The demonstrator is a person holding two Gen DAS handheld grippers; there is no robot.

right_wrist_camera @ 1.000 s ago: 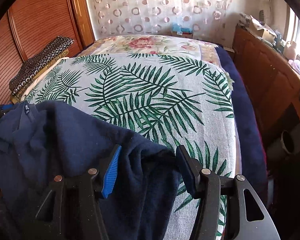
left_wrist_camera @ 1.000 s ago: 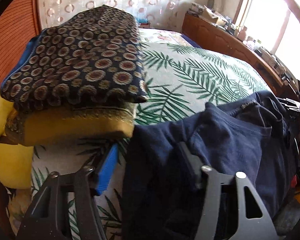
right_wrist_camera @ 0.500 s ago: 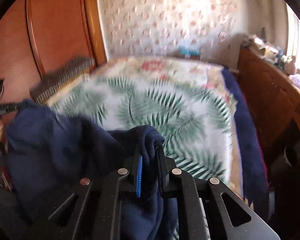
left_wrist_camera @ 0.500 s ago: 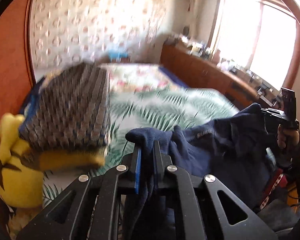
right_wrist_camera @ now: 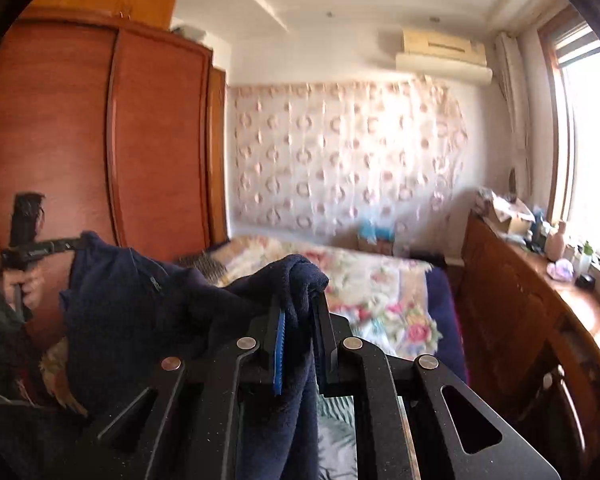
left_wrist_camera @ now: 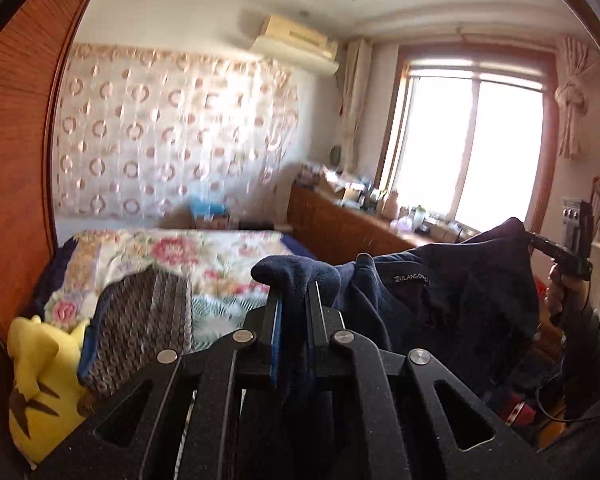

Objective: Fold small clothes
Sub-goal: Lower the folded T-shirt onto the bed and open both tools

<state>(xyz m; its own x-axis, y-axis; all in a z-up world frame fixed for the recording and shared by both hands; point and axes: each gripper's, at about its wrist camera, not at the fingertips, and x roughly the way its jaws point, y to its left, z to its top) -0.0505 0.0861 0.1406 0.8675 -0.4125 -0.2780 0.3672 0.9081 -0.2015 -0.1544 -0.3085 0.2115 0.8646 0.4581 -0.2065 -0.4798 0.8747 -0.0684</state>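
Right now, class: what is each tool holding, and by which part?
Both hold the dark navy fleece garment. The left tool pinches a bunched fold at one upper end; the right tool pinches a bunched fold at the other. It hangs raised between them.

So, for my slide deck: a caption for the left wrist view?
Left claw clamps the navy garment, lifted above the bed.

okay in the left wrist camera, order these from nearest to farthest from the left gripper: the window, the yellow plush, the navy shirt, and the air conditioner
1. Navy shirt: clamped in the left gripper, draping away to the right.
2. Yellow plush: low on the left, at the bed's near end.
3. Air conditioner and window: both on the far walls, up high and at right; too close to call.
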